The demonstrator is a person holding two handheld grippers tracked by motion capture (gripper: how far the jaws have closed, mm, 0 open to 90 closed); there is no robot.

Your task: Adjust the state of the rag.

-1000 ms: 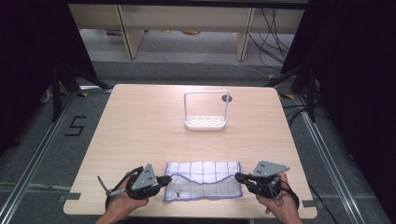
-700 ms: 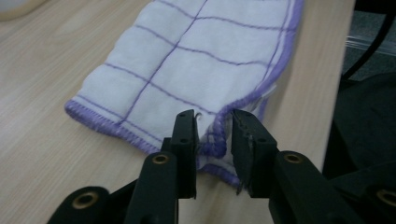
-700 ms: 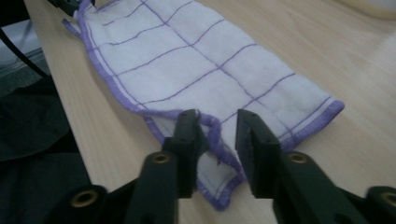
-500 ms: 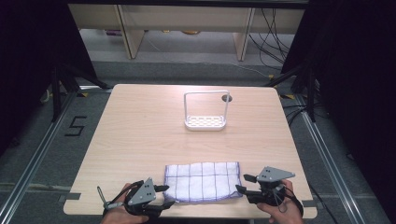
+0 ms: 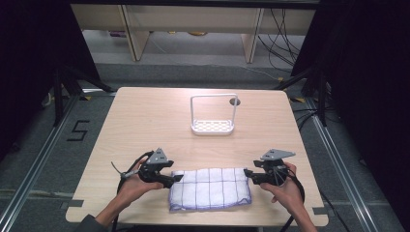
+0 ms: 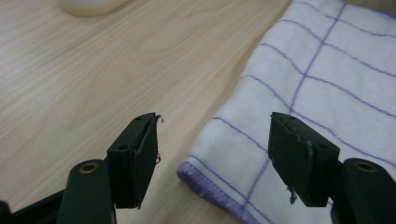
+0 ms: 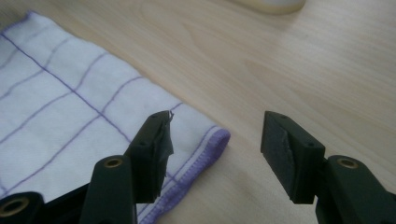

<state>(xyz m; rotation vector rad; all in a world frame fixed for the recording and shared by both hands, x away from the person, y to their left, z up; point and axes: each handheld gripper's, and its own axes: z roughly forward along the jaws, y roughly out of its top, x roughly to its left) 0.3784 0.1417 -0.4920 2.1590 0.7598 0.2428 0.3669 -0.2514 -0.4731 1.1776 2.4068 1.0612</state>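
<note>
A white cloth with purple grid lines (image 5: 210,188) lies folded flat near the table's front edge. My left gripper (image 5: 178,177) is open at the cloth's far left corner; in the left gripper view that purple-hemmed corner (image 6: 201,179) lies between the jaws, with nothing gripped. My right gripper (image 5: 247,172) is open at the cloth's far right corner; in the right gripper view the hemmed corner (image 7: 217,140) sits between its jaws, also free. A hand holds each gripper.
A white wire-handled rack (image 5: 213,116) stands at the middle back of the wooden table (image 5: 145,121), with a round hole (image 5: 235,102) behind it. Shelving legs and cables lie on the floor beyond.
Both grippers moved away from the front edge and let go of the cloth, which now lies folded over and flat. Their jaws stand open at its far corners.
</note>
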